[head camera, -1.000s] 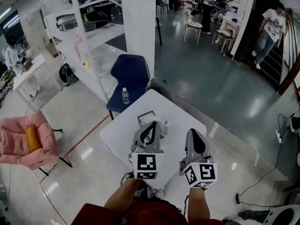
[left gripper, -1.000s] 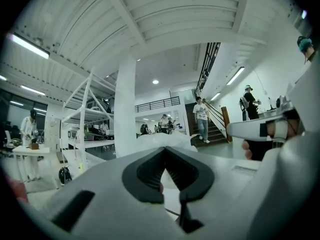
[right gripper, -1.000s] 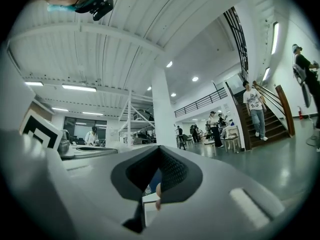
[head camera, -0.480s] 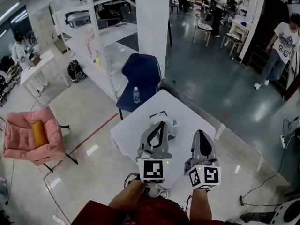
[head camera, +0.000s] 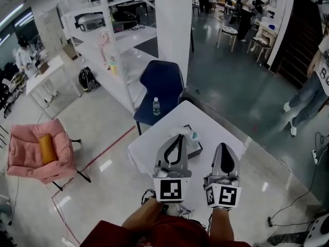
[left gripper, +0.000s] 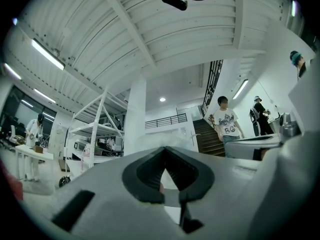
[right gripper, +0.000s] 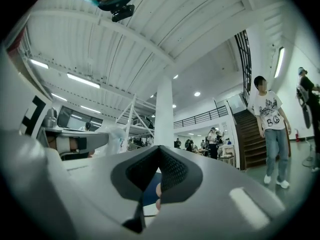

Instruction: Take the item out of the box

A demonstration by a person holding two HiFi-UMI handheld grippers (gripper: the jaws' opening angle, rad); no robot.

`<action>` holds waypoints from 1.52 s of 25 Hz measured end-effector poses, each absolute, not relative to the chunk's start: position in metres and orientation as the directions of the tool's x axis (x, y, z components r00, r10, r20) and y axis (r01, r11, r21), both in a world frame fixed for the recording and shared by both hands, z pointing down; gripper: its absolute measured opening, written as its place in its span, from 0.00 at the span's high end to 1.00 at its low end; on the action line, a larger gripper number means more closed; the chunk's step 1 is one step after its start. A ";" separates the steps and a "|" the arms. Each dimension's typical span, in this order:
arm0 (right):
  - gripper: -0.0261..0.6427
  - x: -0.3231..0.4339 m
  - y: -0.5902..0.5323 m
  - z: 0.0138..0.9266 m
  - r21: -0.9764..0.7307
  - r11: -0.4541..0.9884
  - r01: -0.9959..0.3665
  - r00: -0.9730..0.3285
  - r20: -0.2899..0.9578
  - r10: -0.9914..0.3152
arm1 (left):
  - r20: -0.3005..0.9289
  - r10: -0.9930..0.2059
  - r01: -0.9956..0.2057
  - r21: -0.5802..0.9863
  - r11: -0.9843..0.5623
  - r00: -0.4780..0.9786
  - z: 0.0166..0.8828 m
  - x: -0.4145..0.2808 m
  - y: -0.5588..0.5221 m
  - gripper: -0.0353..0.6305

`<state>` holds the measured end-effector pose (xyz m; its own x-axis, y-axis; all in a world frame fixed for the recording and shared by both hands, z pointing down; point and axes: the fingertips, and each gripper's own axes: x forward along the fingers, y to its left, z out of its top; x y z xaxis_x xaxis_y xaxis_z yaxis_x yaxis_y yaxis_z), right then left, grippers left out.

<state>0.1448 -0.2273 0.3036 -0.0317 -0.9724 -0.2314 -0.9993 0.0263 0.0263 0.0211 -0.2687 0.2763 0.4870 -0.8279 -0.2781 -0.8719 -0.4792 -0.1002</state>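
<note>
On the small white table [head camera: 149, 151] stands a low dark-rimmed box [head camera: 195, 147]. A crumpled white item [head camera: 183, 132] with a teal spot pokes out of its top. My left gripper [head camera: 177, 138] is shut and empty, its tip over the box's near left edge. My right gripper [head camera: 225, 148] hovers to the right of the box, shut, with nothing in it. In the left gripper view [left gripper: 164, 150] and the right gripper view [right gripper: 159, 149] the jaws point upward into the hall and the box is hidden.
Behind the table a blue chair [head camera: 165, 84] carries a water bottle [head camera: 156, 106], in front of a white pillar [head camera: 174, 24]. A pink padded chair [head camera: 36, 153] stands at left, white shelving [head camera: 110, 40] at back left. A person [head camera: 313, 94] walks at right.
The head view has swung left, so table and box sit further right and lower. Both grippers stay shut side by side. The person on the stairs has come nearer.
</note>
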 end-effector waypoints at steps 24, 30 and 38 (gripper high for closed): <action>0.96 0.139 -0.239 0.297 0.088 0.069 -0.994 -0.090 -0.258 -0.962 | -0.328 -0.828 -0.888 -0.098 -0.450 0.455 0.278 0.024 -0.273 0.94; 0.96 0.136 -0.237 0.300 0.087 0.069 -0.994 -0.090 -0.255 -0.963 | -0.304 -0.829 -0.883 -0.133 -0.451 0.469 0.285 0.022 -0.272 0.94; 0.96 0.137 -0.234 0.301 0.086 0.075 -0.993 -0.094 -0.237 -0.967 | -0.310 -0.826 -0.879 -0.089 -0.469 0.471 0.283 0.025 -0.269 0.94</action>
<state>0.1372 -0.2345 0.3008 -0.0935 -0.9669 -0.2373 -0.9935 0.0750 0.0861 0.0247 -0.2686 0.2835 0.4713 -0.8256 -0.3103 -0.8790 -0.4685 -0.0887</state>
